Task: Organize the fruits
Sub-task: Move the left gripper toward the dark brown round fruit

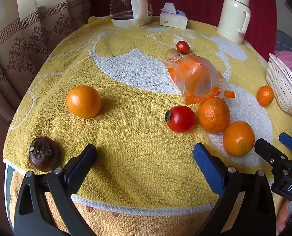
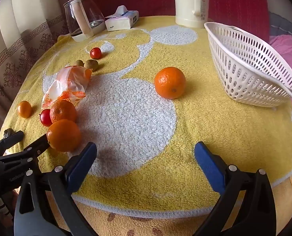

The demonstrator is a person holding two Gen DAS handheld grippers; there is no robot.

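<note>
Several fruits lie loose on the towel-covered surface (image 2: 214, 137): four oranges, two tomatoes, small brownish ones, a dark wrinkled one at the left edge. Nearest the right tool (image 2: 145, 153) is the lone orange (image 2: 170, 82), just beside the white basket (image 2: 244, 66), which looks empty. Both tools stand wide, nothing between the jaws; left tool (image 1: 145, 153) hovers near the orange cluster (image 1: 238, 137). Oranges look firm, round, likely to roll: pinch across the middle. Tomato (image 1: 180, 119) is likely smooth, thin-skinned: squeeze lightly. Bagged orange (image 1: 197, 76): slippery film.
</note>
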